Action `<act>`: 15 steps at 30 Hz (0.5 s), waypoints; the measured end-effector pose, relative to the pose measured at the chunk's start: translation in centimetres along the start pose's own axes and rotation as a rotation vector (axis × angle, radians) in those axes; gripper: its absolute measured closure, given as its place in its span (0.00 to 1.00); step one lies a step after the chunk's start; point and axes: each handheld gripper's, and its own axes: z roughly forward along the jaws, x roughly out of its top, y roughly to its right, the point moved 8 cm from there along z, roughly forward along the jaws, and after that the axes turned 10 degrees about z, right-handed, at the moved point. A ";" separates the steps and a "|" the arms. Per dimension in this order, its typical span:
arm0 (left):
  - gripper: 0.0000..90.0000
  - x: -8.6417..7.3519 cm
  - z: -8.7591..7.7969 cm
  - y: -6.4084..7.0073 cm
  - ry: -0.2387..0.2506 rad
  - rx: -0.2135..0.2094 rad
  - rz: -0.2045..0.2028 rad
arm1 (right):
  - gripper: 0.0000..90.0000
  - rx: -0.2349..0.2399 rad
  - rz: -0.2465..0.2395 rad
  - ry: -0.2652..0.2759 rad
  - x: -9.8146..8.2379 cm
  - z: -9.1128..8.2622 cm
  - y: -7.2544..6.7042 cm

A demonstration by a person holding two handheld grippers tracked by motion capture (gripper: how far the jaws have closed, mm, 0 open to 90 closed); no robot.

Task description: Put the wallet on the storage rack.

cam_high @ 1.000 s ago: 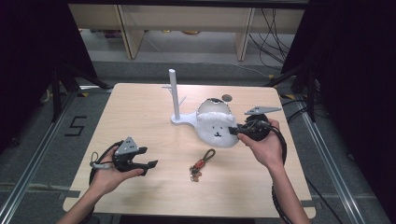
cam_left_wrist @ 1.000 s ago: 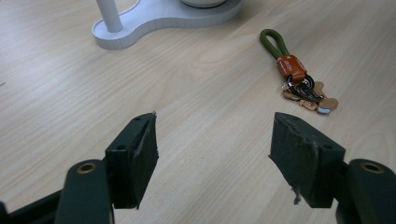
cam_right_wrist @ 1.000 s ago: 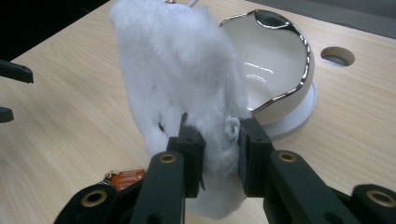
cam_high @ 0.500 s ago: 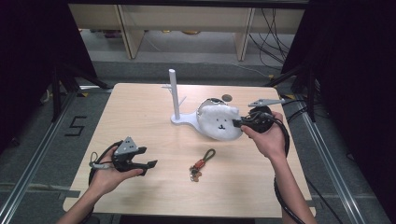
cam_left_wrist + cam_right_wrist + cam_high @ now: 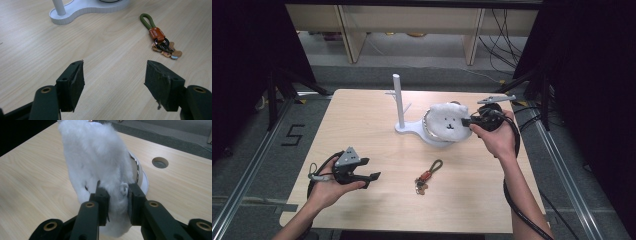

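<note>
A: From above, what's on the worktop (image 5: 377,130)?
B: A white stand (image 5: 404,120), a keyring (image 5: 428,175), and a fluffy white toy (image 5: 447,120) raised over the stand's dish, clamped by the right hand-held gripper (image 5: 468,121). The left hand-held gripper (image 5: 371,177) rests near the front edge.
A: Left gripper view?
B: Jaws wide apart, keyring (image 5: 160,40) beyond.
A: Right gripper view?
B: Jaws pinch the toy's (image 5: 100,160) fur above the dish (image 5: 142,178).

Lighting: even, overhead, bright on the wooden table (image 5: 377,130); surroundings fall to near black at both sides. Shadows: soft, short. Glare: mild sheen on the tabletop. Focus: high view slightly soft; white plush (image 5: 100,165) overexposed, its nap detail possibly lost.
</note>
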 end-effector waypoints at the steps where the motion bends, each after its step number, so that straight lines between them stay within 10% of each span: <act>1: 0.34 0.0 0.0 0.0 0.001 0.001 0.000 | 0.83 0.004 -0.006 0.010 0.2 0.2 0.1; 15: 0.34 -0.3 -0.1 -0.1 -0.016 0.008 0.011 | 0.83 -0.029 -0.013 -0.009 1.7 2.4 0.3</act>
